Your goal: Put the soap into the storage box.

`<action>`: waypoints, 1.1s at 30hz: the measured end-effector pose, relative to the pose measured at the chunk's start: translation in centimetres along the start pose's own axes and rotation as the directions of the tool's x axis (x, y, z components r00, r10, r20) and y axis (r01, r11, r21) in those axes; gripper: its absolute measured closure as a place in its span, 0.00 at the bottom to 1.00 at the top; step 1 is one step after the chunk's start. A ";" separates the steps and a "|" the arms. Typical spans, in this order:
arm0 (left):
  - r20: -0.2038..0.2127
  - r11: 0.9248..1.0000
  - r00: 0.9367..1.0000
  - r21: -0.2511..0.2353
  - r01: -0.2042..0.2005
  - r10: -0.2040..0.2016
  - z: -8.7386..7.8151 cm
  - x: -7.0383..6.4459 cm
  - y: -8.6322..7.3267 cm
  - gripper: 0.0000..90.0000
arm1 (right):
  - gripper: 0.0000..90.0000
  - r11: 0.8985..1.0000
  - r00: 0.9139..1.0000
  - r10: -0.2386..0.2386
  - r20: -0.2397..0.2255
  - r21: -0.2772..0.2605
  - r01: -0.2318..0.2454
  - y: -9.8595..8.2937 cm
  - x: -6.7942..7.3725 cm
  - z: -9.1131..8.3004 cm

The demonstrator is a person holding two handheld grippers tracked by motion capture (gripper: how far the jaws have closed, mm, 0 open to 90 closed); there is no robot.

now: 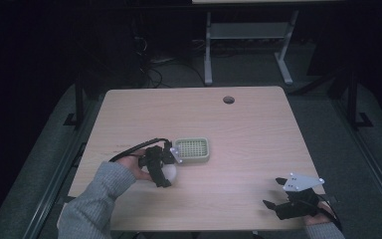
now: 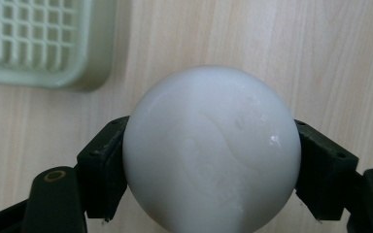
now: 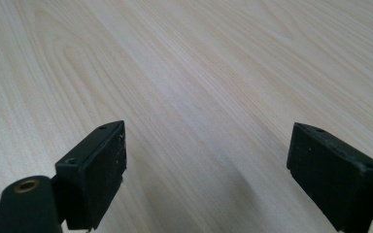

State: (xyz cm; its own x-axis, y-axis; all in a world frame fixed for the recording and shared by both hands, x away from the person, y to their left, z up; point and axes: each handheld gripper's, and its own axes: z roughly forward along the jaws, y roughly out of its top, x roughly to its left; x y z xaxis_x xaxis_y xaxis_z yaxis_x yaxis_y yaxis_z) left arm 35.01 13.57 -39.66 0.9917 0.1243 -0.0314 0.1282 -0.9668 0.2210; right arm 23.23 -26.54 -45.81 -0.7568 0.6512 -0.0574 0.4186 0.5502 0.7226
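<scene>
A smooth white ball (image 2: 211, 150) sits clamped between the two black jaws of my left gripper (image 2: 209, 160), just above the wooden table. From the high view the same ball (image 1: 171, 173) shows as a pale round shape under the left gripper (image 1: 166, 174), close to the near left corner of a pale green grid tray (image 1: 192, 149). That tray's corner (image 2: 43, 43) appears at the upper left of the left gripper view. My right gripper (image 1: 272, 193) rests near the table's front right edge, jaws wide apart, with bare wood between them (image 3: 206, 160).
The light wooden table (image 1: 258, 134) has a round cable hole (image 1: 229, 100) near its far edge. Beyond it stand a desk frame's white legs (image 1: 208, 50) on a dark floor. A grey sleeve (image 1: 97, 199) comes in at the bottom left.
</scene>
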 end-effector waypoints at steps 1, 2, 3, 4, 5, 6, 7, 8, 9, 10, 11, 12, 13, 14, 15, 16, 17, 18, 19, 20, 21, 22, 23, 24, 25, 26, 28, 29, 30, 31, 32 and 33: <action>-0.003 1.000 1.000 0.000 -0.003 0.003 -0.1 0.1 0.2 0.26 | 0.15 1.000 1.000 0.001 0.000 -0.001 -0.001 0.0 0.0 0.0; -0.009 1.000 1.000 0.001 -0.003 0.003 -0.1 0.2 0.3 0.26 | 0.15 1.000 1.000 0.000 0.000 -0.001 0.000 0.0 0.0 0.0; -0.011 1.000 1.000 0.002 -0.006 0.006 -0.2 0.3 0.4 0.26 | 0.15 1.000 1.000 -0.002 -0.001 -0.001 0.002 0.0 0.0 0.0; -0.010 1.000 1.000 -0.005 -0.003 0.003 -0.2 0.4 0.6 0.26 | 0.15 1.000 1.000 -0.003 0.000 -0.001 0.003 0.0 0.0 0.0; -0.008 1.000 1.000 -0.006 -0.005 0.005 -0.3 0.4 0.7 0.26 | 0.15 1.000 1.000 -0.001 -0.001 -0.001 0.001 0.0 0.1 0.0; -0.010 1.000 1.000 -0.005 -0.007 0.007 -0.3 0.5 0.8 0.26 | 0.15 1.000 1.000 -0.004 -0.002 -0.002 0.004 0.0 0.1 0.0; -0.012 1.000 1.000 -0.001 -0.007 0.007 -0.3 0.6 1.0 0.26 | 0.15 1.000 1.000 -0.002 -0.003 -0.004 0.002 0.0 0.1 0.0; -0.011 1.000 1.000 -0.005 -0.006 0.006 -0.4 0.7 1.0 0.26 | 0.15 1.000 1.000 -0.004 -0.002 -0.004 0.004 0.0 0.1 0.0; -0.011 1.000 1.000 -0.006 -0.005 0.005 -0.4 0.8 1.2 0.26 | 0.15 1.000 1.000 -0.003 -0.002 -0.004 0.003 0.1 0.1 0.0; -0.016 1.000 1.000 -0.002 -0.006 0.006 -0.4 0.8 1.3 0.26 | 0.15 1.000 1.000 -0.004 -0.002 -0.005 0.004 0.1 0.1 0.0; -0.019 1.000 1.000 -0.002 -0.013 0.013 -0.5 0.9 1.5 0.26 | 0.15 1.000 1.000 -0.002 -0.003 -0.006 0.002 0.1 0.1 0.0; -0.015 1.000 1.000 -0.003 -0.011 0.011 -0.5 1.0 1.6 0.26 | 0.15 1.000 1.000 0.000 -0.003 -0.005 0.000 0.1 0.1 0.0; -0.016 1.000 1.000 0.001 -0.016 0.016 -0.5 1.1 1.8 0.26 | 0.15 1.000 1.000 -0.004 -0.005 -0.004 0.004 0.1 0.1 0.0; -0.017 1.000 1.000 0.003 -0.021 0.021 -0.6 1.2 2.1 0.26 | 0.15 1.000 1.000 0.001 -0.004 -0.004 -0.001 0.1 0.2 0.0; -0.017 1.000 1.000 0.002 -0.018 0.018 -0.6 1.3 2.2 0.26 | 0.15 1.000 1.000 -0.005 -0.005 -0.004 0.005 0.1 0.1 0.0; -0.016 1.000 1.000 -0.001 -0.021 0.021 -0.7 1.4 2.4 0.26 | 0.15 1.000 1.000 0.000 -0.005 -0.006 0.000 0.1 0.2 0.0; -0.015 1.000 1.000 -0.003 -0.022 0.022 -0.7 1.5 2.6 0.26 | 0.15 1.000 1.000 -0.003 -0.004 -0.005 0.003 0.1 0.2 0.0; -0.018 1.000 1.000 -0.002 -0.021 0.021 -0.7 1.7 2.8 0.26 | 0.15 1.000 1.000 -0.001 -0.004 -0.005 0.001 0.1 0.2 0.0; -0.019 1.000 0.999 0.006 -0.026 0.026 -0.7 1.8 3.0 0.26 | 0.15 1.000 1.000 -0.005 -0.003 -0.007 0.005 0.1 0.2 -0.1; -0.022 1.000 0.999 0.013 -0.024 0.024 -0.7 1.9 3.2 0.26 | 0.15 1.000 1.000 -0.005 -0.004 -0.009 0.005 0.1 0.2 -0.1; -0.025 1.000 0.999 0.014 -0.029 0.029 -0.7 2.0 3.3 0.26 | 0.15 1.000 1.000 -0.004 -0.004 -0.010 0.004 0.1 0.2 -0.1; -0.021 0.999 0.999 0.014 -0.029 0.029 -0.7 2.1 3.4 0.26 | 0.15 1.000 1.000 -0.004 -0.004 -0.010 0.004 0.1 0.2 -0.1; -0.018 1.000 1.000 0.013 -0.022 0.022 -0.7 2.2 3.6 0.26 | 0.15 1.000 1.000 -0.005 -0.004 -0.011 0.005 0.1 0.2 -0.1; -0.022 1.000 0.999 0.014 -0.024 0.025 -0.7 2.3 3.7 0.26 | 0.15 1.000 1.000 -0.004 -0.006 -0.012 0.004 0.1 0.2 -0.1; -0.025 0.999 0.999 0.018 -0.029 0.029 -0.7 2.5 3.9 0.26 | 0.15 1.000 1.000 -0.003 -0.006 -0.012 0.003 0.1 0.2 -0.1; -0.027 0.999 0.999 0.019 -0.029 0.030 -0.8 2.7 4.0 0.26 | 0.15 1.000 1.000 -0.004 -0.005 -0.014 0.004 0.1 0.2 -0.1; -0.026 0.999 0.999 0.023 -0.031 0.032 -0.8 3.0 4.4 0.26 | 0.15 1.000 1.000 0.001 -0.006 -0.015 -0.002 0.2 0.2 -0.1; -0.026 0.999 0.999 0.022 -0.026 0.027 -0.8 3.1 4.5 0.26 | 0.15 1.000 1.000 0.001 -0.006 -0.015 -0.002 0.2 0.2 -0.1; -0.027 0.999 0.999 0.022 -0.026 0.027 -0.9 3.2 4.6 0.26 | 0.15 1.000 1.000 0.002 -0.007 -0.016 -0.002 0.1 0.2 -0.1; -0.026 0.999 0.999 0.023 -0.029 0.029 -0.9 3.4 4.8 0.26 | 0.15 1.000 1.000 0.000 -0.006 -0.017 -0.001 0.1 0.2 -0.1; -0.030 0.999 0.999 0.027 -0.028 0.029 -0.8 3.6 4.9 0.26 | 0.15 1.000 1.000 0.000 -0.006 -0.017 0.000 0.1 0.1 -0.2; -0.028 0.999 0.999 0.032 -0.029 0.030 -0.8 3.7 5.0 0.26 | 0.15 1.000 1.000 0.001 -0.006 -0.021 -0.001 0.1 0.1 -0.2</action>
State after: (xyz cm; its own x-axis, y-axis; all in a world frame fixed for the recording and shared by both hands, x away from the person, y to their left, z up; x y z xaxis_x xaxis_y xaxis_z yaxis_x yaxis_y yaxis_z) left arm 39.35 9.35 -37.85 0.9948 0.1015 0.0031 0.0991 -0.9767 0.1902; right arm 23.11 -26.47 -45.61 -0.7597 0.6482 -0.0526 0.4086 0.5387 0.7367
